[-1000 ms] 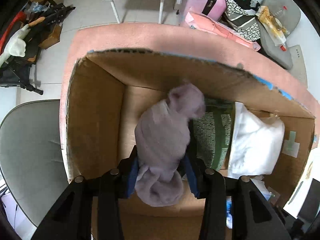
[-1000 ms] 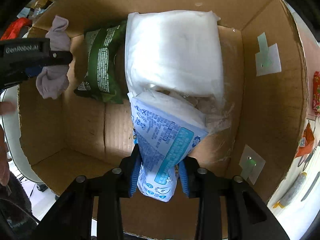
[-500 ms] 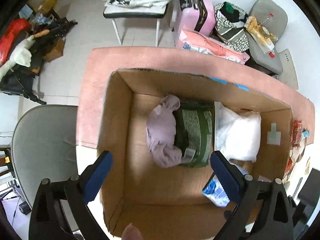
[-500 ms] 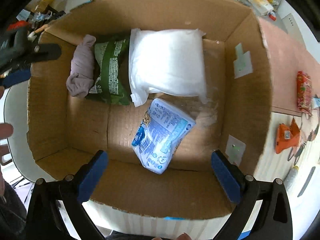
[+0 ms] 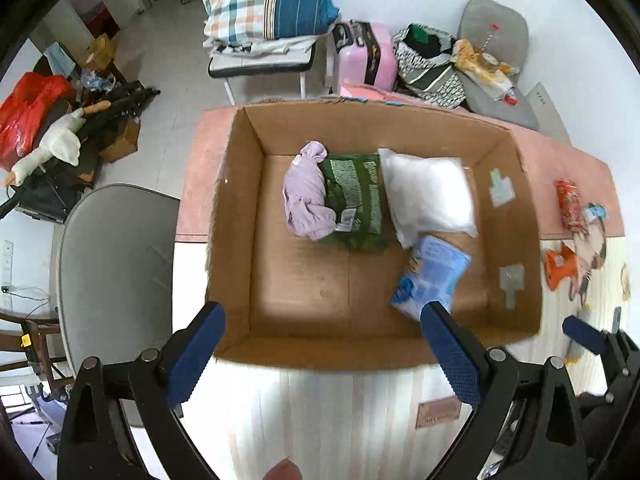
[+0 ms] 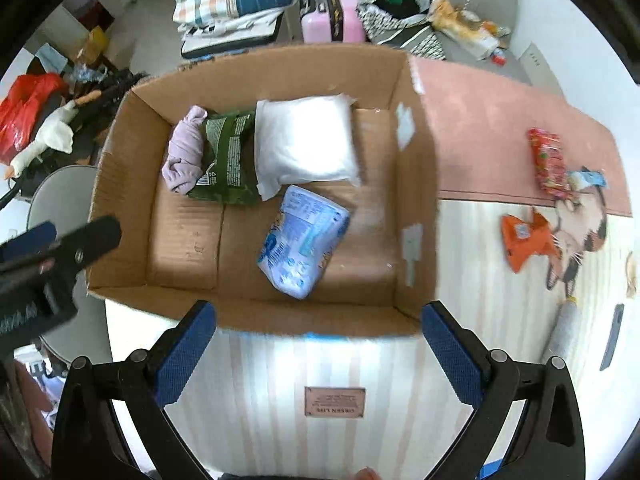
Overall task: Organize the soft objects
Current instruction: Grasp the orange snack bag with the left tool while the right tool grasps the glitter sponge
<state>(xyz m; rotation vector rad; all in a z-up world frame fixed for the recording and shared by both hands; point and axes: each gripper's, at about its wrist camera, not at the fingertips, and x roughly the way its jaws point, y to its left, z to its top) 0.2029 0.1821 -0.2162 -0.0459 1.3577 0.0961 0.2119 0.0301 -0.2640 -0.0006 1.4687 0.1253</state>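
An open cardboard box [image 5: 236, 216] [image 6: 416, 200] stands on the table. Inside lie a lilac cloth bundle [image 5: 306, 198] [image 6: 184, 152], a green packet [image 5: 356, 196] [image 6: 226, 156], a white pillow pack [image 5: 428, 196] [image 6: 306, 144] and a blue-white tissue pack [image 5: 434, 276] [image 6: 302, 246]. My left gripper [image 5: 322, 354] is open and empty, above the box's near edge. My right gripper [image 6: 320, 352] is open and empty, also above the near edge. The left gripper also shows in the right wrist view [image 6: 60, 240], at the box's left.
A striped cloth [image 6: 332, 372] and a pink mat [image 6: 500, 136] cover the table. A red snack pack [image 6: 548, 160], an orange packet [image 6: 528, 240] and other small items lie right of the box. A grey chair [image 5: 116, 280] stands left. Floor clutter lies behind.
Both grippers let go of their loads and opened wide: the lilac bundle and the tissue pack now lie in the box. Both grippers have risen and drawn back over the near edge.
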